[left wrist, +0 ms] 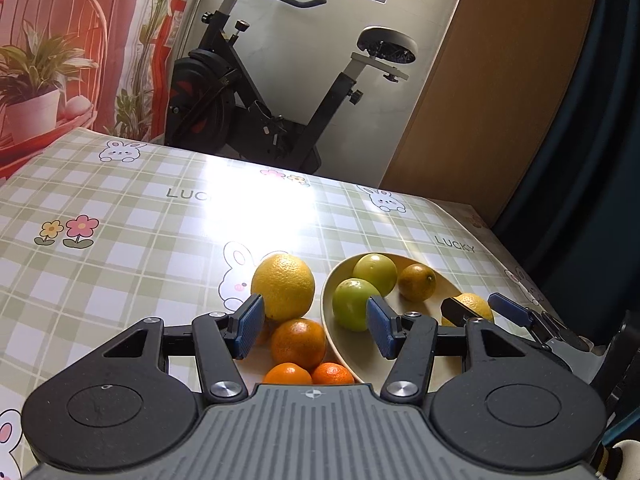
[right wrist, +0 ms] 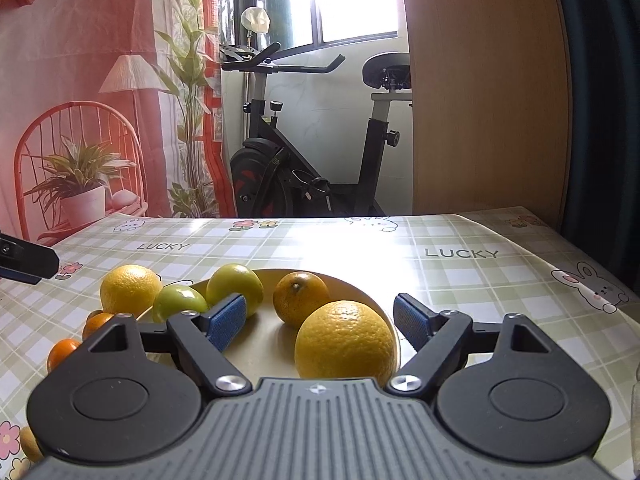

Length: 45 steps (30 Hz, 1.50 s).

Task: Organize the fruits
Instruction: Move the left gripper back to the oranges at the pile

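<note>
Two grippers: both with jaws spread wide and holding nothing; left gripper (left wrist: 316,326) over the loose fruit, right gripper (right wrist: 320,322) over the bowl
Nearest loose fruit: two small mandarins (left wrist: 288,374) side by side at the bottom edge of the left wrist view, touching or nearly touching each other, partly hidden by the gripper body
Orange between the pads: a mid-sized orange (left wrist: 298,343) on the tablecloth (left wrist: 120,260), just in front of the mandarins and between the left gripper's blue pads (left wrist: 250,326), neither pad touching it as far as I can tell
Big loose citrus: a large yellow citrus (left wrist: 283,286) just behind that orange, beside the bowl's rim
Bowl: a pale shallow bowl (right wrist: 362,292) to the right of the loose fruit, already holding two green fruits (left wrist: 354,303), a small brownish-yellow citrus (right wrist: 301,298) and a second large yellow citrus (right wrist: 346,342)
Fruit under the right gripper: that second large yellow citrus sits in the bowl's near side, between the right pads but free of them
Step in hand: judged as moving the loose pieces into the bowl, about half done; four remain on the cloth
Next move: lower the left jaws around the orange, close on its widest part, lift clear of the neighbours, carry it over the rim
Caution: closely packed round fruit may roll if nudged
Far background: an exercise bike (left wrist: 256,92) beyond the table
</note>
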Available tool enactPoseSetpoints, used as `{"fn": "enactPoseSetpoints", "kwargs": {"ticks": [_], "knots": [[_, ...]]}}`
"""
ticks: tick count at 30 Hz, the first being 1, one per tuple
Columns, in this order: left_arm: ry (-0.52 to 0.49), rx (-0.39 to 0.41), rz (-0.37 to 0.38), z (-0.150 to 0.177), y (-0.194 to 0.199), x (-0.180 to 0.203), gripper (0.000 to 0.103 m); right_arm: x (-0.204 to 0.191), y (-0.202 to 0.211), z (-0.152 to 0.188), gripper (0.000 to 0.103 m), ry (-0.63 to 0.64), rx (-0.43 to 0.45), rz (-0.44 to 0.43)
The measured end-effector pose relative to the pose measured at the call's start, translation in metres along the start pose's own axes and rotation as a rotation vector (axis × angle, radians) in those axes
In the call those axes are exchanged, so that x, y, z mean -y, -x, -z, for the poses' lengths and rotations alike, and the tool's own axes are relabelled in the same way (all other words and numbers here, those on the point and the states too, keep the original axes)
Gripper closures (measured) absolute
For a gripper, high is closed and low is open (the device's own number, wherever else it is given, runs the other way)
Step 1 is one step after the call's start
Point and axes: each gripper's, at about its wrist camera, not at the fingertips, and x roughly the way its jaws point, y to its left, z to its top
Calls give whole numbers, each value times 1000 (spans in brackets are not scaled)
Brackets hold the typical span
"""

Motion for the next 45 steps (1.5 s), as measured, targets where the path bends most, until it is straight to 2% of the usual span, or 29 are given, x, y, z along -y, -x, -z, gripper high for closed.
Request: {"fn": "enactPoseSetpoints", "kwargs": {"ticks": [7,12,18,36,45], "knots": [[-23,5,10,6,12,-12,45,-11,19,-7,20,-16,28,-6],[-4,9,9,8,19,-22,45,-31,29,-16,20,-5,29,-59],[3,6,5,14,26,-30,45,-60,33,-13,20,45,-34,-143],[28,-13,24,31,37,-36,45,-110,47,14,27,173,-160,-291],[34,-15,25,33,38,-37,45,-115,46,18,31,183,-168,-293]]}}
